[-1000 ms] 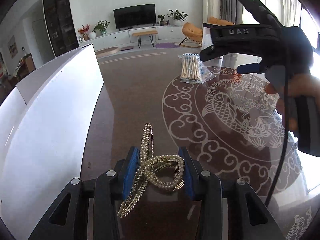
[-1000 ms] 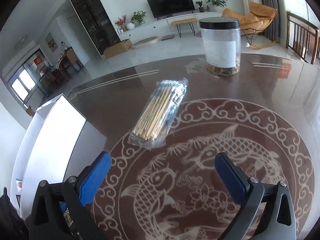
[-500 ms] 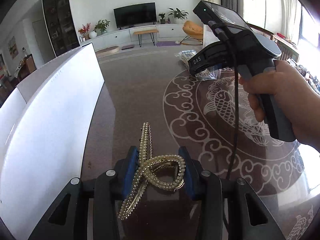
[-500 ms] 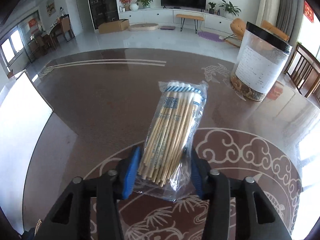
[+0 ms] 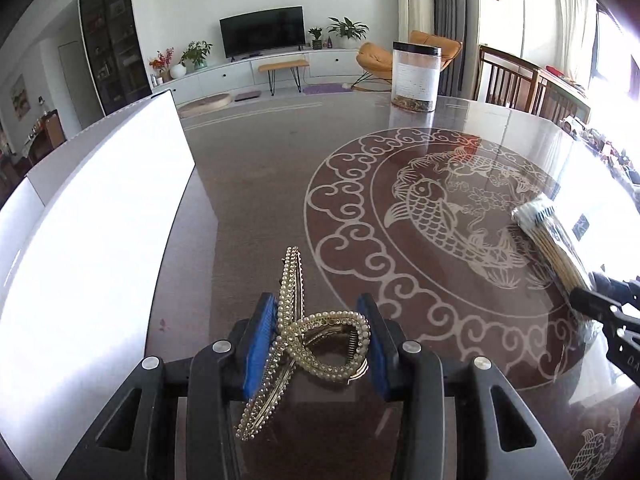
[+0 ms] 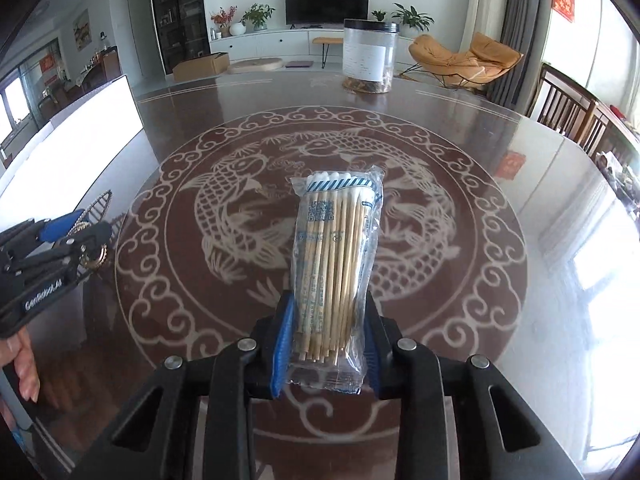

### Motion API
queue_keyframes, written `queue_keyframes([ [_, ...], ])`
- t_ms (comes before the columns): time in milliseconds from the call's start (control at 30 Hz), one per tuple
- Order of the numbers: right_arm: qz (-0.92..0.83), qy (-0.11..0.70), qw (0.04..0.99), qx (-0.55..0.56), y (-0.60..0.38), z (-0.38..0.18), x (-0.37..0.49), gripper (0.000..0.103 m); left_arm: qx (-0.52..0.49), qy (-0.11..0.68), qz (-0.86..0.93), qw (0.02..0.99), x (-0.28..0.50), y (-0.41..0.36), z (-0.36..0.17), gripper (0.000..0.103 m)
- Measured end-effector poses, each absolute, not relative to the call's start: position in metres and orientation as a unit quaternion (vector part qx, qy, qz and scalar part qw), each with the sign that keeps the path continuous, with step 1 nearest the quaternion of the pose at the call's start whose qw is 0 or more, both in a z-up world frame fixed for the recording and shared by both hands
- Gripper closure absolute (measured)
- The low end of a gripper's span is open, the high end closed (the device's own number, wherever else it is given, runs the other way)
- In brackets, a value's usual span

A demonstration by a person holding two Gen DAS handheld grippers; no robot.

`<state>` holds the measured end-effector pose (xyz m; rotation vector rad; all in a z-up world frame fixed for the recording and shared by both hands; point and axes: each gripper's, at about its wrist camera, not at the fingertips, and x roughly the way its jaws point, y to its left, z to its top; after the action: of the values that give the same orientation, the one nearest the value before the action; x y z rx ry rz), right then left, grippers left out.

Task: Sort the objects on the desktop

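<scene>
The left gripper has its blue-padded fingers clamped on a pearl hair clip, held above the dark bench just beside the white box. The right gripper pinches the lower end of a clear bag of cotton swabs — wooden sticks, white tips pointing away from the camera. What the white box holds cannot be told; only its bright outer wall shows. Beyond the carp medallion, on the far side of the bench, stands a clear jar with a black lid, a white label and a shallow layer of brownish contents at its bottom.

Half a second ago the swab bag was gripped low over the bench between the medallion and the jar, and the right gripper crossed the left camera's view; now the bag is lifted clear and seen over the medallion, and the right gripper sits at the left view's right edge. The hair clip's grip is unchanged.
</scene>
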<state>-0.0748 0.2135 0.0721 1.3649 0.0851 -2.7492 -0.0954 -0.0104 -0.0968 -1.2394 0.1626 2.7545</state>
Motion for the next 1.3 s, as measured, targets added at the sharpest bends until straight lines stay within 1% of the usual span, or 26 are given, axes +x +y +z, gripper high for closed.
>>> queue_keyframes([
  [100, -0.895, -0.021, 0.022, 0.446, 0.228, 0.072, -0.05, 0.071, -0.409, 0.047, 0.908, 0.078, -0.08, 0.01, -0.096, 0.061],
  [267, -0.902, -0.001, 0.015, 0.432, 0.225, 0.069, -0.047, 0.071, -0.405, 0.075, 0.908, 0.079, -0.069, 0.036, -0.098, 0.061],
  [333, -0.905, -0.017, 0.01, 0.425, 0.225, 0.066, -0.051, 0.066, -0.409, 0.078, 0.906, 0.072, -0.074, 0.04, -0.099, 0.06],
  [367, -0.903, -0.022, 0.007, 0.43, 0.225, 0.064, -0.058, 0.055, -0.414, 0.078, 0.904, 0.069, -0.077, 0.04, -0.1, 0.056],
  [400, -0.901, -0.026, 0.004, 0.433, 0.224, 0.062, -0.064, 0.038, -0.42, 0.078, 0.902, 0.066, -0.081, 0.041, -0.102, 0.051],
  [433, -0.9, -0.029, 0.004, 0.434, 0.224, 0.062, -0.066, 0.03, -0.427, 0.082, 0.899, 0.057, -0.083, 0.042, -0.104, 0.041],
  [467, -0.9, -0.031, 0.003, 0.434, 0.224, 0.062, -0.067, 0.018, -0.423, 0.082, 0.901, 0.049, -0.083, 0.041, -0.103, 0.029],
  [500, -0.901, -0.031, -0.001, 0.433, 0.223, 0.062, -0.068, 0.015, -0.428, 0.083, 0.899, 0.048, -0.085, 0.041, -0.104, 0.024],
  [567, -0.899, -0.035, 0.0, 0.437, 0.221, 0.06, -0.073, 0.015, -0.429, 0.084, 0.898, 0.044, -0.085, 0.041, -0.104, 0.02],
  [633, -0.896, -0.032, 0.001, 0.442, 0.219, 0.058, -0.077, 0.012, -0.43, 0.083, 0.898, 0.042, -0.085, 0.038, -0.105, 0.017],
  [667, -0.895, -0.028, 0.001, 0.446, 0.217, 0.056, -0.079, 0.009, -0.432, 0.08, 0.897, 0.04, -0.086, 0.037, -0.105, 0.014],
  [800, -0.89, -0.005, -0.003, 0.456, 0.209, 0.052, -0.081, 0.002, -0.441, 0.061, 0.895, 0.04, -0.088, 0.03, -0.108, 0.009],
  [933, -0.889, -0.001, -0.003, 0.457, 0.208, 0.05, -0.081, 0.002, -0.446, 0.047, 0.893, 0.043, -0.09, 0.027, -0.11, 0.008],
  [1000, -0.889, -0.001, -0.003, 0.458, 0.207, 0.049, -0.081, 0.002, -0.45, 0.041, 0.891, 0.042, -0.091, 0.025, -0.111, 0.005],
  [1033, -0.889, 0.0, -0.004, 0.458, 0.207, 0.049, -0.082, 0.001, -0.453, 0.037, 0.89, 0.041, -0.092, 0.024, -0.111, 0.002],
  [1133, -0.888, 0.002, -0.003, 0.459, 0.206, 0.049, -0.082, 0.0, -0.458, 0.029, 0.888, 0.041, -0.093, 0.021, -0.113, 0.0],
  [1300, -0.888, 0.002, -0.004, 0.459, 0.206, 0.049, -0.082, 0.0, -0.458, 0.029, 0.888, 0.04, -0.091, 0.022, -0.114, 0.0],
])
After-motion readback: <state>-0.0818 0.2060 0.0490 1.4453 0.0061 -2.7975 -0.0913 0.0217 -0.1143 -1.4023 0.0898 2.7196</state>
